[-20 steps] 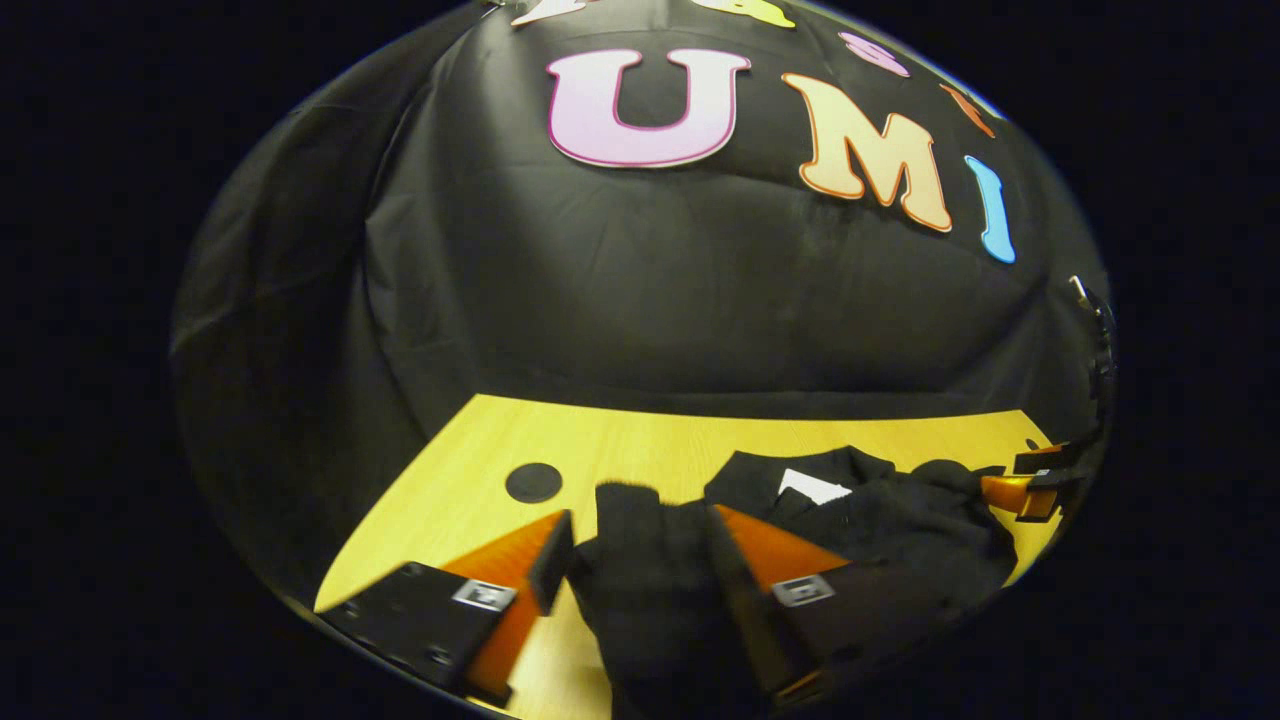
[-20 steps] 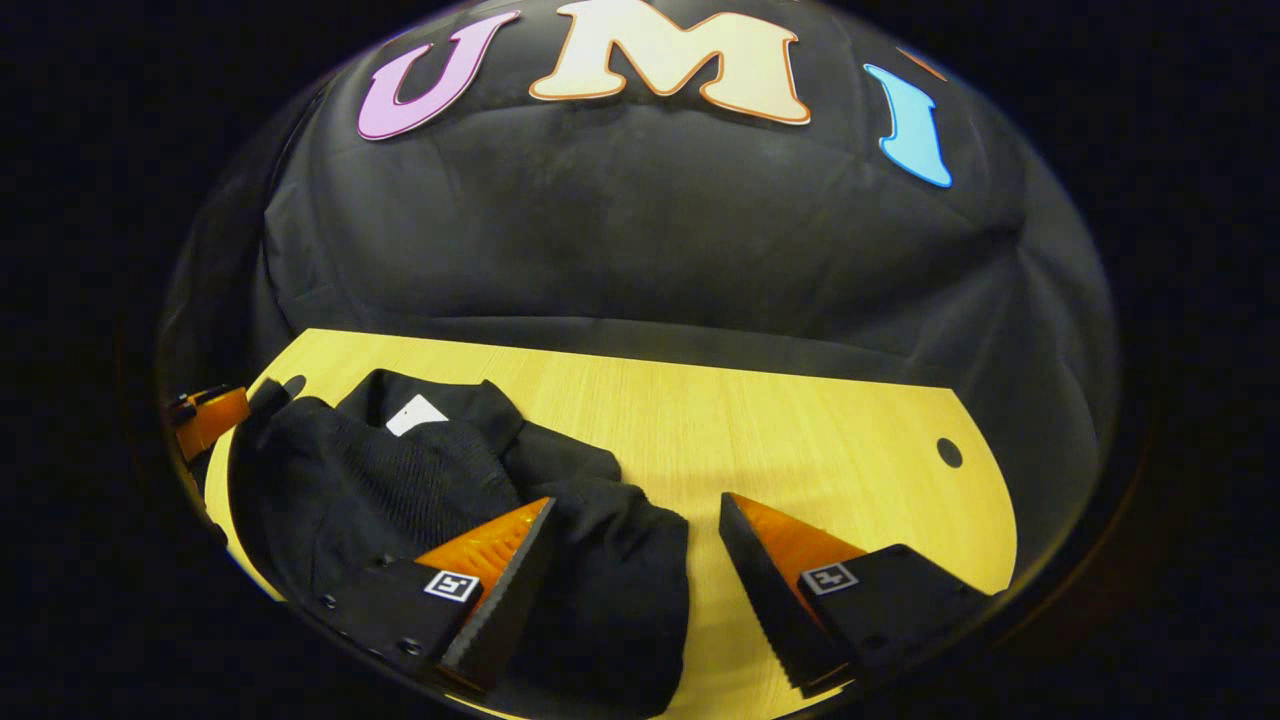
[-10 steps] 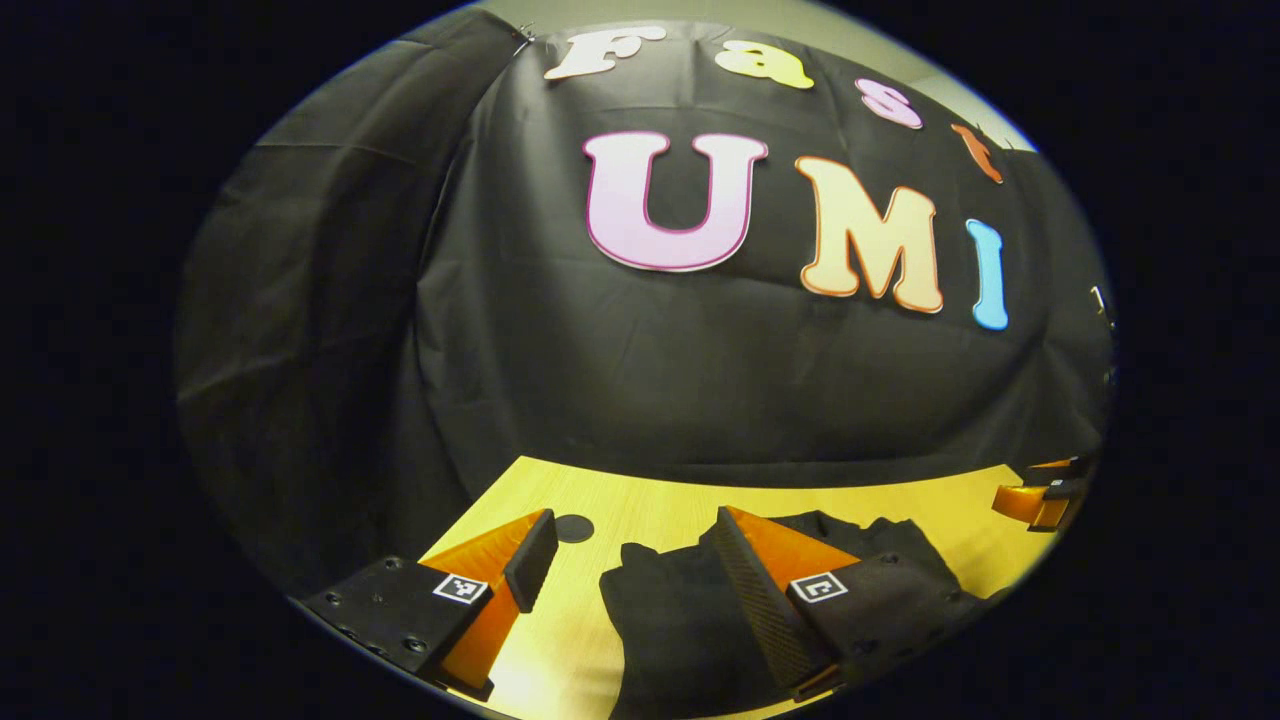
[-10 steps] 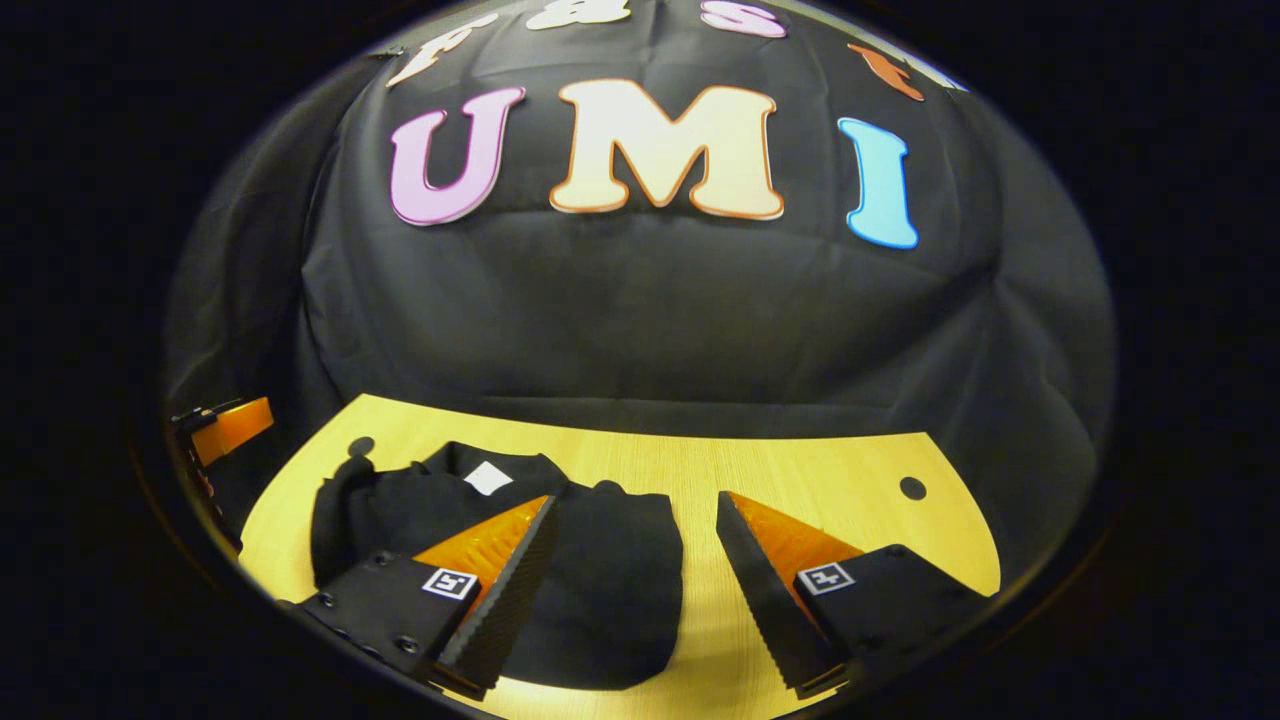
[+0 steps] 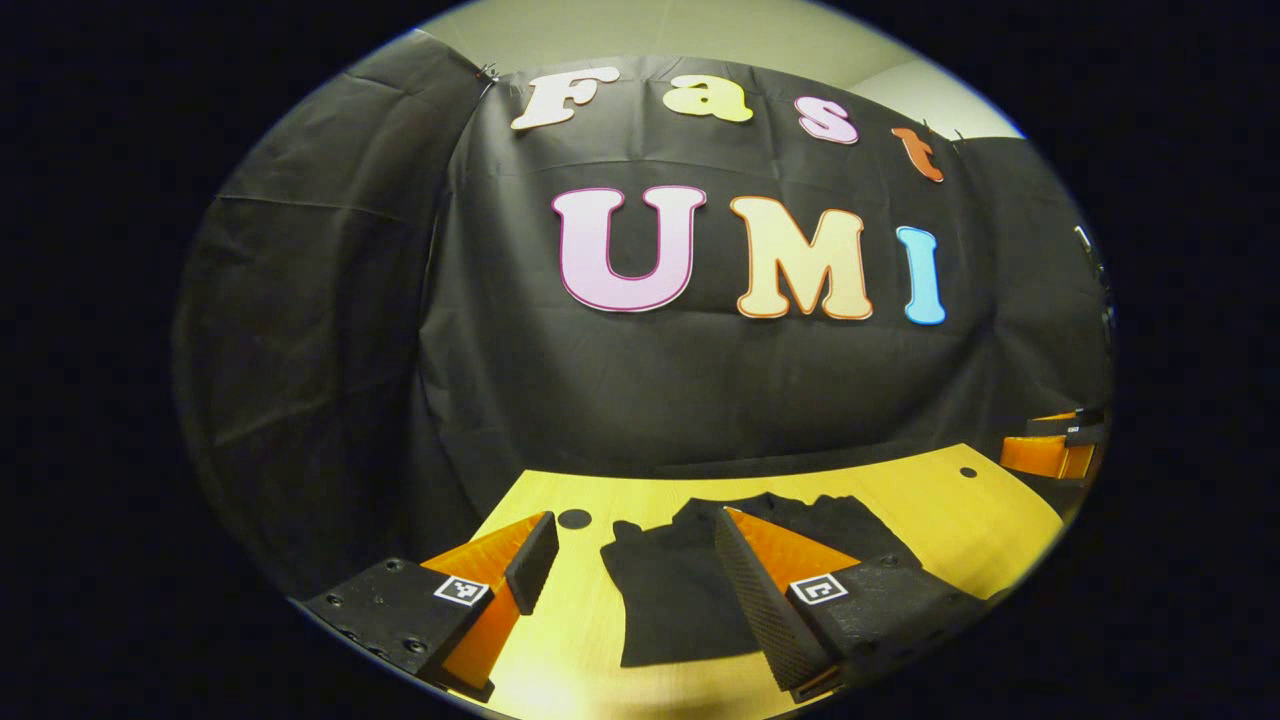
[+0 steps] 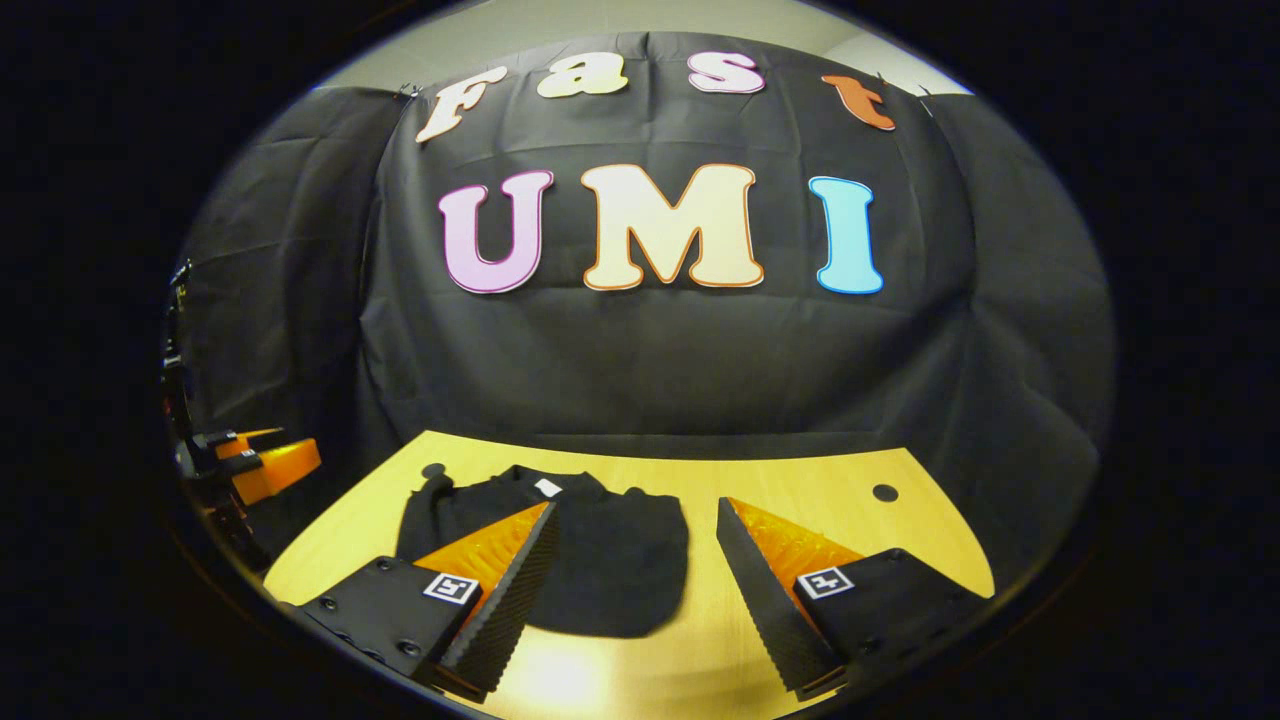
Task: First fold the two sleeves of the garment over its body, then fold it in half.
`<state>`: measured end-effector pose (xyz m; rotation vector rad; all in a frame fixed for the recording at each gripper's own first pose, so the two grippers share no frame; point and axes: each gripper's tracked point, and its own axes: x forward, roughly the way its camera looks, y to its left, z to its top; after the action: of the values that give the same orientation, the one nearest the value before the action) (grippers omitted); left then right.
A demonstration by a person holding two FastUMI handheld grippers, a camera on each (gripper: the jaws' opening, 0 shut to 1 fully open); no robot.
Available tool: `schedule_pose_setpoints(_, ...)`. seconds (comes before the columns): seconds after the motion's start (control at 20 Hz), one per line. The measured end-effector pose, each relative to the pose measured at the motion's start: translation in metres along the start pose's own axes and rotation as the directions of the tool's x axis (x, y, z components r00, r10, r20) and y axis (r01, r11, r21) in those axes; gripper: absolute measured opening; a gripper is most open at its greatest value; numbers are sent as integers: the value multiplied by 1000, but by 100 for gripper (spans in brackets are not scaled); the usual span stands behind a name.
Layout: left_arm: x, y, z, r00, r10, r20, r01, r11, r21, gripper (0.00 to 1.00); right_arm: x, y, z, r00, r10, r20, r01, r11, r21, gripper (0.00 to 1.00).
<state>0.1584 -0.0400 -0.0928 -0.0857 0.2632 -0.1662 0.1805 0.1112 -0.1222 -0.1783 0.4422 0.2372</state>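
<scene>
Your left gripper stands wide open above the table, holding nothing; the black garment lies folded beyond its tips, partly hidden behind the right-hand finger. Your right gripper is equally spread and empty, with the garment ahead and to the left, its near corner covered by the left-hand finger. Its folds are hard to make out, black on black.

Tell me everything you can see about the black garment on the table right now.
The black garment is a dark, soft-looking fabric piece lying folded into a compact, roughly rectangular bundle on the yellow wooden table. A small white tag shows at its far edge, near the collar. Its near edge lies straight and flat, the far edge lumpier. Both grippers are open above it, and neither holds it.
</scene>
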Motion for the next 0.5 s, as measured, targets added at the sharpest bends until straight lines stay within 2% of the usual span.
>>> schedule_pose_setpoints(0.1,-21,-8,-2,1000,-9,-6,8,1000,-23,93,-19,-1,-11,1000,-8,0,8,1000,4,99)
schedule_pose_setpoints(0.25,-50,-12,-15,1000,-13,-20,13,1000,-23,93,-45,8,-48,999,31,-43,-31,1000,1,99)
schedule_pose_setpoints(0.35,-68,-3,-32,999,10,-54,-10,1000,8,93,-64,5,-73,996,28,-84,-29,1000,-4,99)
schedule_pose_setpoints(0.5,-94,5,-52,994,41,-100,-39,999,22,93,-85,6,-97,992,39,-121,-33,998,54,99)
